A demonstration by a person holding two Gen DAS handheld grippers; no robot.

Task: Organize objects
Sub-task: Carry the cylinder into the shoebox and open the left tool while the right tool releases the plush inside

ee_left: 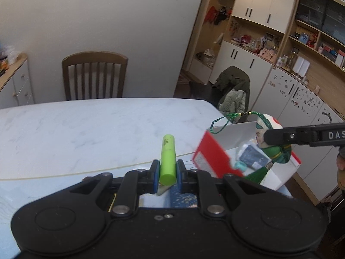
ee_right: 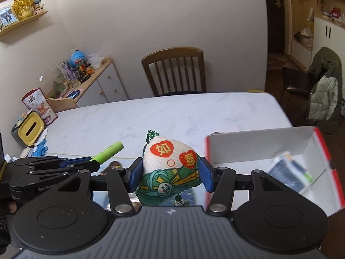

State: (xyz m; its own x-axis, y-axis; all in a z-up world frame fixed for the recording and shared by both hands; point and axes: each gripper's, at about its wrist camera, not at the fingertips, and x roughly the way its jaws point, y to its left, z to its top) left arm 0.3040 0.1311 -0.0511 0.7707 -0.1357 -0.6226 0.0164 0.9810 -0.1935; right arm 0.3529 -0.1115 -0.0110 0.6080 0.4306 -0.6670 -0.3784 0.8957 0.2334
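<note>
On the desk (ee_right: 151, 116) stands an open red-and-white box (ee_right: 258, 142), some things already inside. The right gripper (ee_right: 170, 173) clamps a cloth sachet (ee_right: 170, 168) just beside it — likely mid-carry; next, lower and release inside. The left gripper (ee_left: 167, 176) pinches a green tube (ee_left: 167, 159), waiting above the desk.

In the left wrist view, the red and white box (ee_left: 217, 159) at lower right is blurred, so the print on its flap cannot be read. The things inside it are partly hidden behind the cloth sachet (ee_left: 273, 140). The right gripper (ee_left: 267, 137) is cut off by the right edge. The lower end of the green tube (ee_left: 167, 159) hides the flat things under it.

In the right wrist view, the box contents (ee_right: 289, 172) at right are smeared. The box's lower corner leaves the frame.
</note>
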